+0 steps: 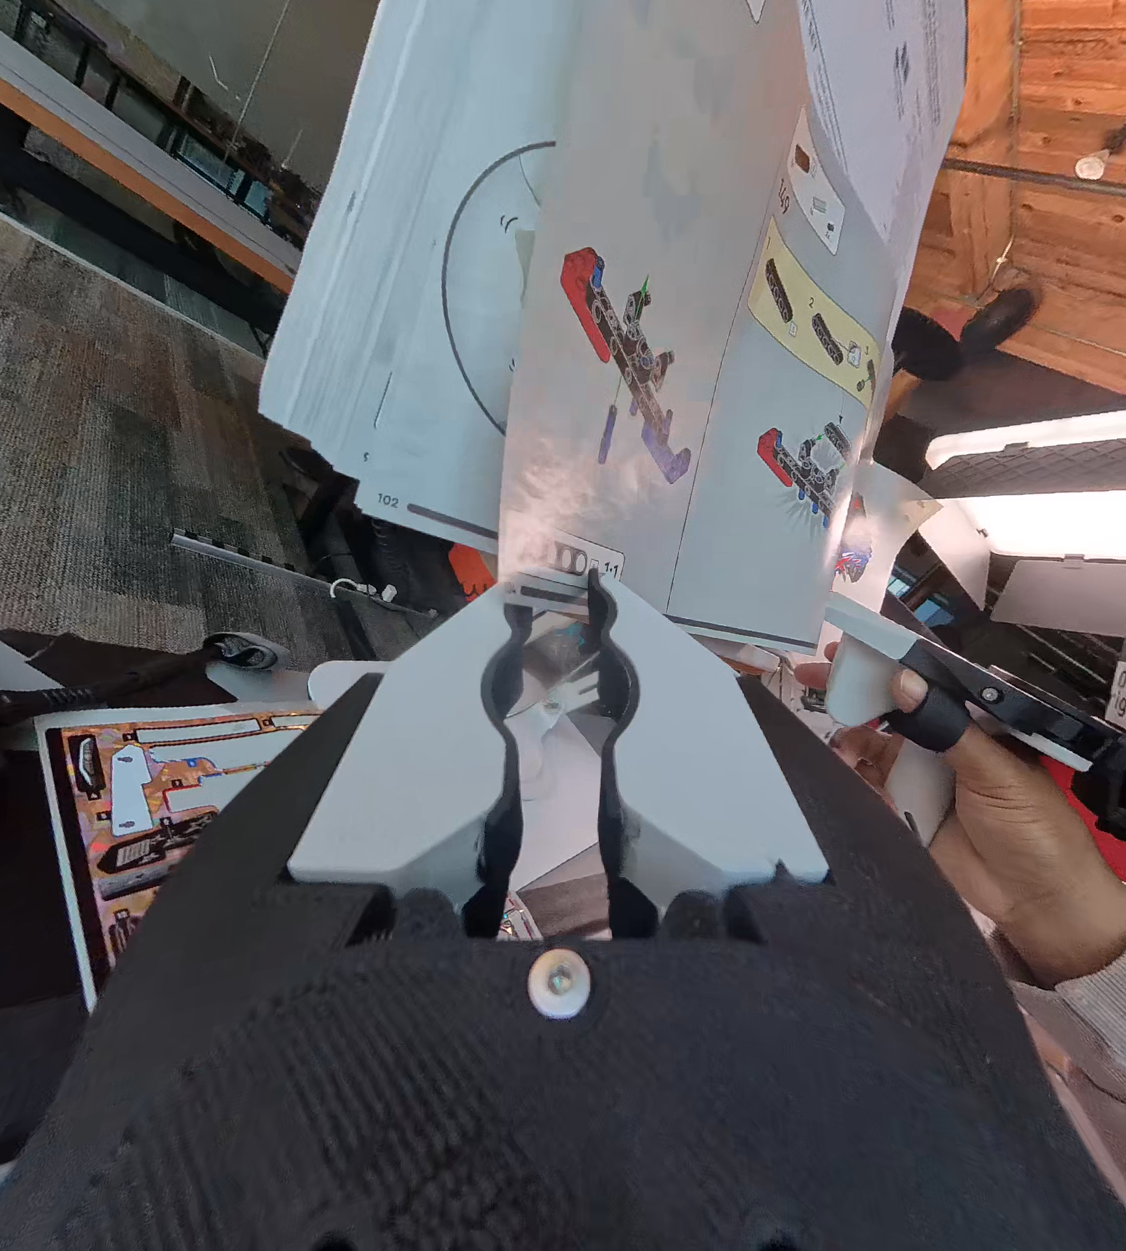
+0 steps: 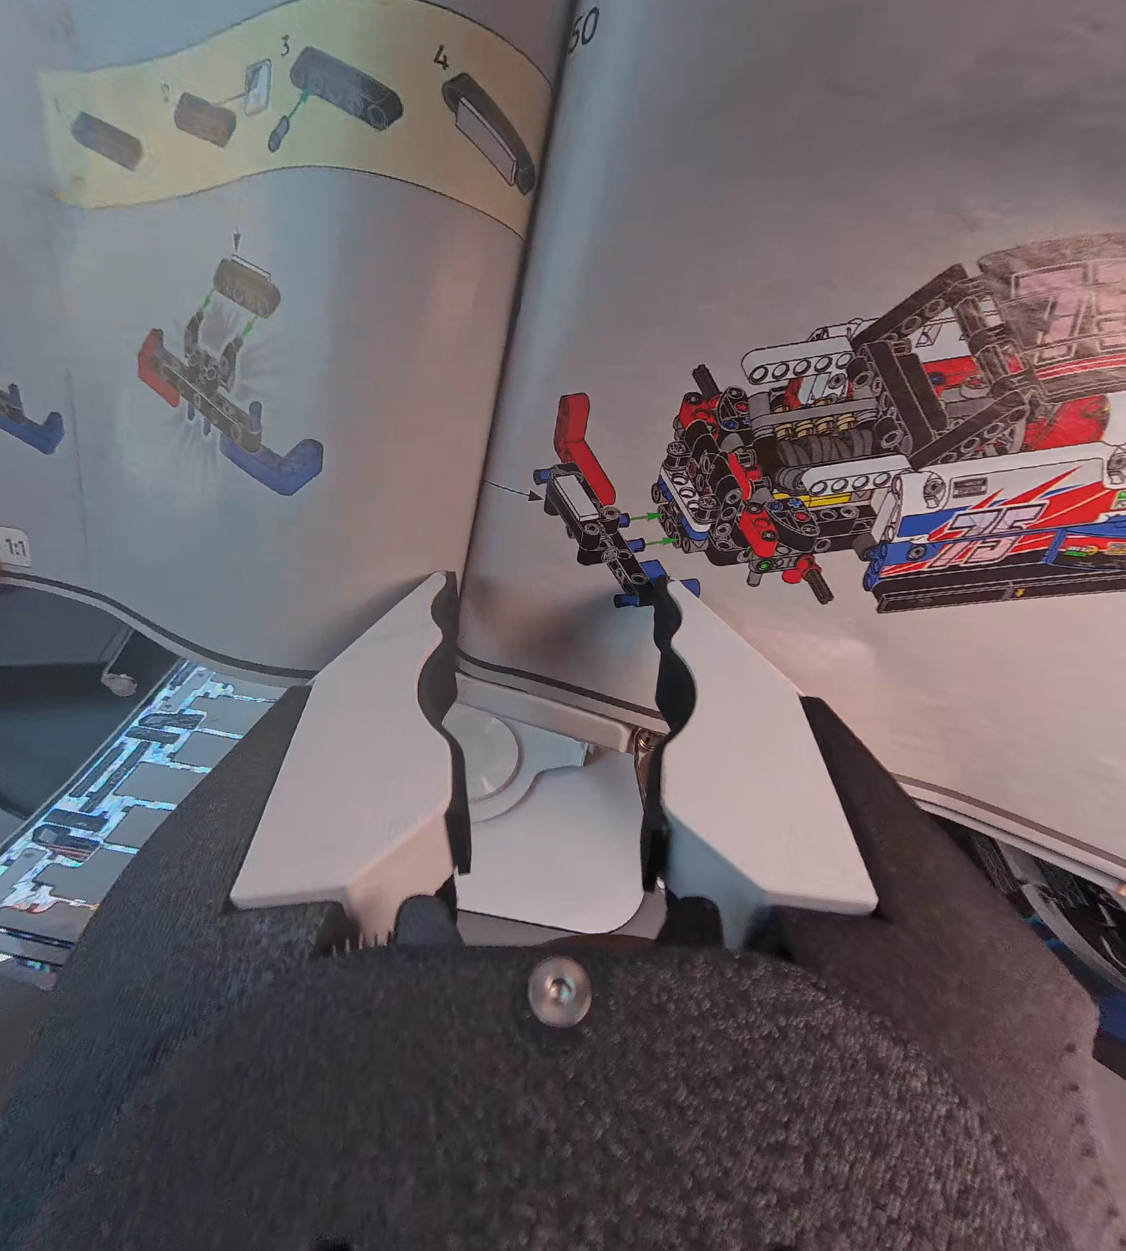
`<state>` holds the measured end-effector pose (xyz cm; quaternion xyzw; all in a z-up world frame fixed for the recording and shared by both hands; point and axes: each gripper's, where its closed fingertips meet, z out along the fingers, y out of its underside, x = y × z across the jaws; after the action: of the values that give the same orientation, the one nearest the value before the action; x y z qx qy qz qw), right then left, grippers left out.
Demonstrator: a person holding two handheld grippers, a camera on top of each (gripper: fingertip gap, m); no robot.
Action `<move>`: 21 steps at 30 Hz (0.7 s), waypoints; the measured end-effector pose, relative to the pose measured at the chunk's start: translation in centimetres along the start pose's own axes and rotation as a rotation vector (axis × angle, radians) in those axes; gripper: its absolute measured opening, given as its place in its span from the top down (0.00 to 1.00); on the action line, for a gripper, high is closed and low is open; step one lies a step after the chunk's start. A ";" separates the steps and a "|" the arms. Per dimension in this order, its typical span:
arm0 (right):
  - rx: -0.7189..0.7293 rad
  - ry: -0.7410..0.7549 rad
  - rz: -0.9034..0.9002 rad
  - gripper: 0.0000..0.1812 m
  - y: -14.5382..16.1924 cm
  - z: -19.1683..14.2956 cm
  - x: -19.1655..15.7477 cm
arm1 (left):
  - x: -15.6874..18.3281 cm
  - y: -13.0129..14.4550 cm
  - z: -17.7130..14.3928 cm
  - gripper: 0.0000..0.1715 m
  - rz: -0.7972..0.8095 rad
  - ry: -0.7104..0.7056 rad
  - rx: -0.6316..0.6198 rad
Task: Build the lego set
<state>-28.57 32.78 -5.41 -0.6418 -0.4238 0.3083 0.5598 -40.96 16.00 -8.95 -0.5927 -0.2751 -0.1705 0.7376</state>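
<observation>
Carpet [image 1: 73,379] grey; wood wall [image 1: 1054,223]; booklet [image 1: 614,372] raised.

You are working in an office or studio loft: grey patchwork carpet tiles [image 1: 73,379] cover the floor, and a long desk with a wood edge [image 1: 107,149] runs along it. Beside you a wood-plank wall [image 1: 1054,203] carries exposed conduit [image 1: 1048,177], and a bright light panel [image 1: 1075,521] glows nearby.
</observation>
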 end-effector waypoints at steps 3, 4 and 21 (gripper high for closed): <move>0.006 -0.024 0.025 0.68 -0.1 -0.1 -0.2 | 1.3 1.8 -0.1 0.75 -0.004 0.066 -0.036; 0.009 -0.032 0.040 0.67 -0.1 -0.1 -0.2 | 1.7 2.9 0.0 0.71 0.038 0.074 -0.076; -0.063 0.171 -0.017 0.50 0.0 1.6 -1.8 | -3.0 2.5 -1.0 0.96 1.305 -0.419 -0.488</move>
<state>-30.75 31.94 -5.81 -0.6793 -0.3896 0.2341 0.5762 -41.68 15.46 -12.93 -0.8039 0.0446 0.3647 0.4676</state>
